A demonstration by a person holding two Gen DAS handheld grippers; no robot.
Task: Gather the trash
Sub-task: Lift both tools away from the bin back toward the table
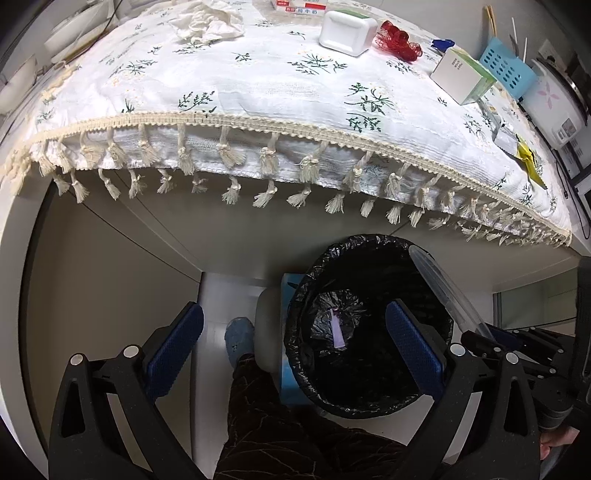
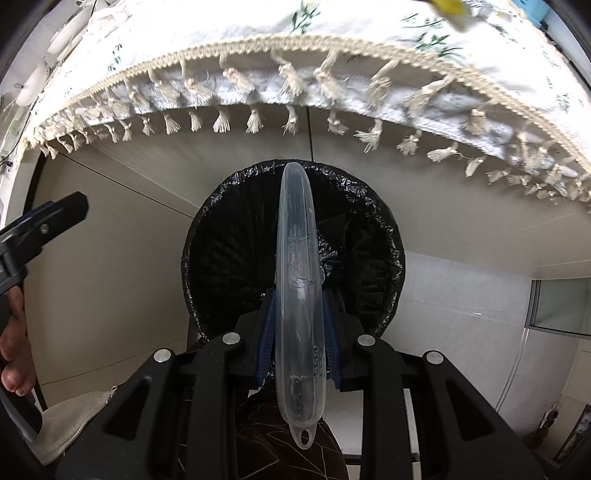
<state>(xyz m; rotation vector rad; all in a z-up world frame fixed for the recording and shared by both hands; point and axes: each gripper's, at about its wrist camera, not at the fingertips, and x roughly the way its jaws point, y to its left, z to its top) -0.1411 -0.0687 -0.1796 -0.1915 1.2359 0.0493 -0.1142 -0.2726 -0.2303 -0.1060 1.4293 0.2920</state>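
A round bin lined with a black bag (image 1: 369, 332) (image 2: 229, 258) stands on the floor below the table edge. My right gripper (image 2: 297, 332) is shut on a long clear plastic case (image 2: 295, 258), which hangs above the bin's mouth; the same case (image 1: 443, 291) slants over the bin's right rim in the left wrist view. My left gripper (image 1: 291, 354) is open and empty above the bin's left side. Inside the bin lies a pale purple strip (image 1: 338, 328). On the table lie a crumpled tissue (image 1: 210, 20), red mesh (image 1: 397, 40) and a yellow wrapper (image 1: 530, 162).
A fringed floral tablecloth (image 1: 258, 85) covers the table. A white foam box (image 1: 347, 31), a white carton (image 1: 461, 74), a blue basket (image 1: 506, 68) and a rice cooker (image 1: 554, 107) stand on it. A person's leg and blue shoe cover (image 1: 238, 338) are beside the bin.
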